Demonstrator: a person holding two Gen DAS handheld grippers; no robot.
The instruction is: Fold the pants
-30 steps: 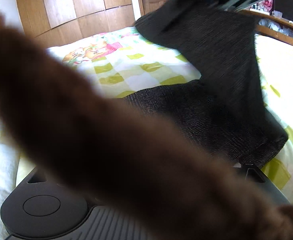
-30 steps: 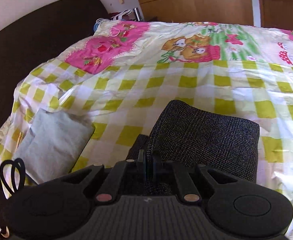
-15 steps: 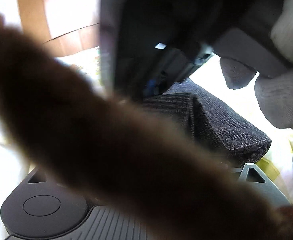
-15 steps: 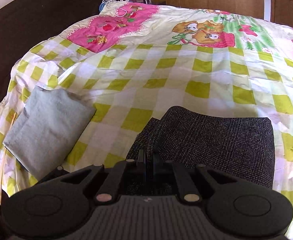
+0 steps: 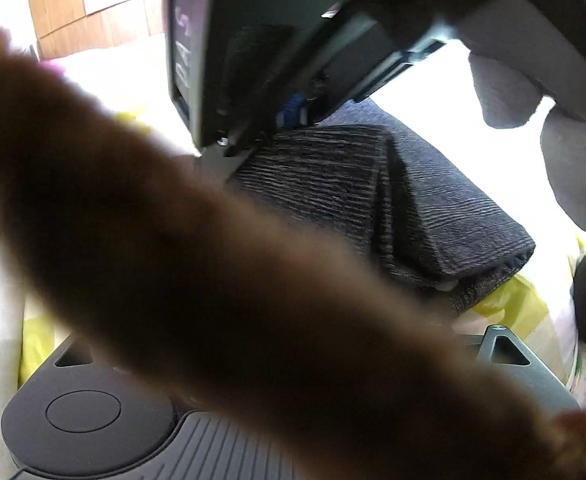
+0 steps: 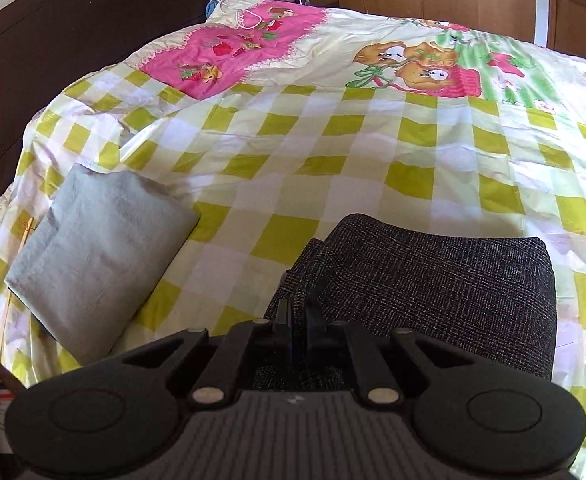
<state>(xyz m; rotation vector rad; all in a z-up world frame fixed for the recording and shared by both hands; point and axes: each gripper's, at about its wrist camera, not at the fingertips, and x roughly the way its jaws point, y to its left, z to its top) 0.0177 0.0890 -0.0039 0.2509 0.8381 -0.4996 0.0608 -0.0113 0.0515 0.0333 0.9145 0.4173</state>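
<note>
My right tongs (image 6: 299,314) are pinched nearly closed on the near edge of the dark tweed pants (image 6: 433,280), which lie folded on the checked bedspread (image 6: 333,148) just ahead. A folded grey cloth (image 6: 97,248) sits left. My left tongs are hidden by brown blur; I cannot tell their state. No legible writing.
</note>
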